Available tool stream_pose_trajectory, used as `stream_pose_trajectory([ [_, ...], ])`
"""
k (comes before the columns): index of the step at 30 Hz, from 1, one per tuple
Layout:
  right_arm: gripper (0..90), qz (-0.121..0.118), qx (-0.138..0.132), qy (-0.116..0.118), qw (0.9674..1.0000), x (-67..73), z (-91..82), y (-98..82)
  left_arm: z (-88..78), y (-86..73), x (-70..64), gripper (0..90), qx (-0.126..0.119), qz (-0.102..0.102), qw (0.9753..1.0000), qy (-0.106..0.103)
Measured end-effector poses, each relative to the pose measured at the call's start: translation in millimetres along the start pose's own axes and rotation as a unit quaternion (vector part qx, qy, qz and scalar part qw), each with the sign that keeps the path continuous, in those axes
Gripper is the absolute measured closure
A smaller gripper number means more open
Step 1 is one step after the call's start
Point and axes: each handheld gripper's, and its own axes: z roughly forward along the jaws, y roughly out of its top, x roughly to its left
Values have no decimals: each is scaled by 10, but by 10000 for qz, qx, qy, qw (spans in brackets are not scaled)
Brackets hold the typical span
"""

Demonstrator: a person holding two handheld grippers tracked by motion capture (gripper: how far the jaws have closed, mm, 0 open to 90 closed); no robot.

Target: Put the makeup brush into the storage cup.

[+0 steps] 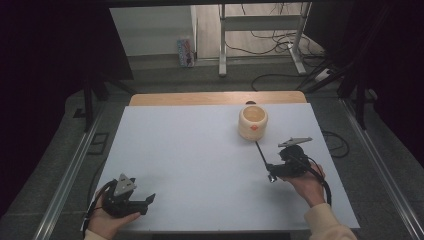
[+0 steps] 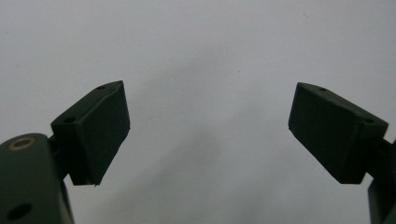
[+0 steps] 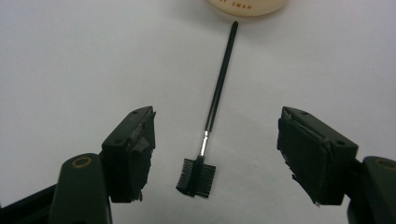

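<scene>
A slim black brush (image 1: 262,155) with a small comb head (image 3: 197,177) lies flat on the white table (image 1: 190,160). Its handle tip points at a cream cup (image 1: 253,122) that stands upright at the back right, and the cup's base (image 3: 247,7) is just beyond the tip. My right gripper (image 1: 271,172) hovers over the comb end and is open. Its jaws stand wide on either side of the comb head (image 3: 215,140) without touching it. Near the front left corner my left gripper (image 1: 150,200) rests low, open, with only bare table between its fingers (image 2: 210,126).
A wooden strip (image 1: 215,98) borders the table's far edge. Metal rails (image 1: 70,175) run along both sides. Beyond the table, cables (image 1: 280,42) and a desk frame (image 1: 222,45) are on the floor. Wide white surface lies between the two grippers.
</scene>
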Motion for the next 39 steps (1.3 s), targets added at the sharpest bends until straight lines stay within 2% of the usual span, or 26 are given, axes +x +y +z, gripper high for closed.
stream_pose_trajectory([
  [9, 292, -76, 308, -93, 9995, 40, 147, 89, -5, -3, -1, 137, -5, 19, 10000, -15],
  [19, 325, -11, 553, -131, 9984, 75, 214, 179, -14, 2, -13, 139, -45, 22, 10000, 30],
  [27, 358, 4, 877, -170, 9960, 63, 286, 220, -16, -2, -14, 139, -13, 60, 10000, 13],
  [39, 398, 38, 1198, -191, 9926, 56, 392, 240, -22, -13, -7, 139, 6, 47, 10000, 0],
])
